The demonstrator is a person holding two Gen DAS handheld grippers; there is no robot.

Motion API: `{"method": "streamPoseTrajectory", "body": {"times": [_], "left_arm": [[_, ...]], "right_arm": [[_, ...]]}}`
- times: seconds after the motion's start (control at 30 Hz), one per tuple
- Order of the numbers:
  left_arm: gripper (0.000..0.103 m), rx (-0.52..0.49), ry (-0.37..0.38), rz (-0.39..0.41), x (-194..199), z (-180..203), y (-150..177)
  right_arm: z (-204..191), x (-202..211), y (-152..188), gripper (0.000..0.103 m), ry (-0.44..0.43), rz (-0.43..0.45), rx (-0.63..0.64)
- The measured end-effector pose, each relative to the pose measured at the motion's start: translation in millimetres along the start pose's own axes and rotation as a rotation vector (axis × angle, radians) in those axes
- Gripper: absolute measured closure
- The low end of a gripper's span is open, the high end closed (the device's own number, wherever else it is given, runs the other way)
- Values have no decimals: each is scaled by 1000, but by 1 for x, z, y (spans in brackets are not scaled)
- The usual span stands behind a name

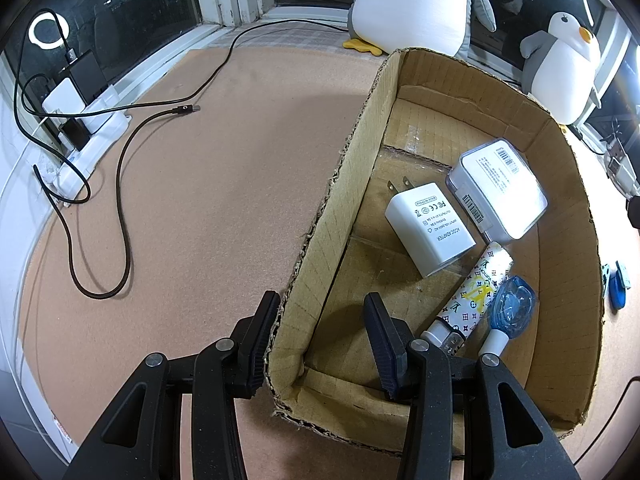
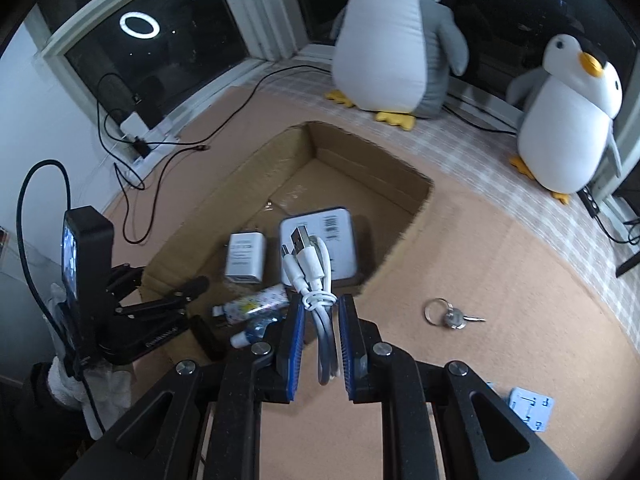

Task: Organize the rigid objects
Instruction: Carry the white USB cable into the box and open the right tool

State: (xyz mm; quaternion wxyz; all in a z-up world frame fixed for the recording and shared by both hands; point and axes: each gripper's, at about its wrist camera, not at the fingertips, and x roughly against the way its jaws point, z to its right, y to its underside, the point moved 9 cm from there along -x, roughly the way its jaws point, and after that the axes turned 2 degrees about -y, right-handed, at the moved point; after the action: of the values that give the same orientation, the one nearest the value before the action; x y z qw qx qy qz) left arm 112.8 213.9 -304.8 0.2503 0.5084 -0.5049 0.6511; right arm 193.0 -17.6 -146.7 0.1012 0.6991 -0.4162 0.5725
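Left wrist view, left to right. Black cable (image 1: 120, 200) loops over the tan counter (image 1: 224, 168) at frame left. Left gripper (image 1: 320, 316) at lower centre, jaws apart, straddling the near-left wall of the cardboard box (image 1: 332, 216): one finger outside, one inside, neither pressing the wall as far as can be seen. Inside the box, right of centre: white charger (image 1: 430, 232), white case (image 1: 500, 188) beside it, patterned tube (image 1: 472, 296) and blue-capped item (image 1: 512, 308) at lower right.

Right wrist view. Left gripper (image 2: 200, 300) at left edge by the box. Right gripper (image 2: 320, 312) at lower centre, clamped on a bundled white USB cable (image 2: 310, 268), held above the box's near edge. Keys (image 2: 452, 314) lie on the counter at right.
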Motion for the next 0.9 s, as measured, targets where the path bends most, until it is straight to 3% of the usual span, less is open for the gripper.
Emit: {"method": "streamPoseTrajectory", "body": {"times": [0.37,0.9], "left_arm": [[56,-5,-2,1,0,0,0],[56,-5,-2,1,0,0,0]], "right_arm": [[-34,-36,-4,88,-15,-39,43],[-41,-64,1,86,-5,-68,47]]}}
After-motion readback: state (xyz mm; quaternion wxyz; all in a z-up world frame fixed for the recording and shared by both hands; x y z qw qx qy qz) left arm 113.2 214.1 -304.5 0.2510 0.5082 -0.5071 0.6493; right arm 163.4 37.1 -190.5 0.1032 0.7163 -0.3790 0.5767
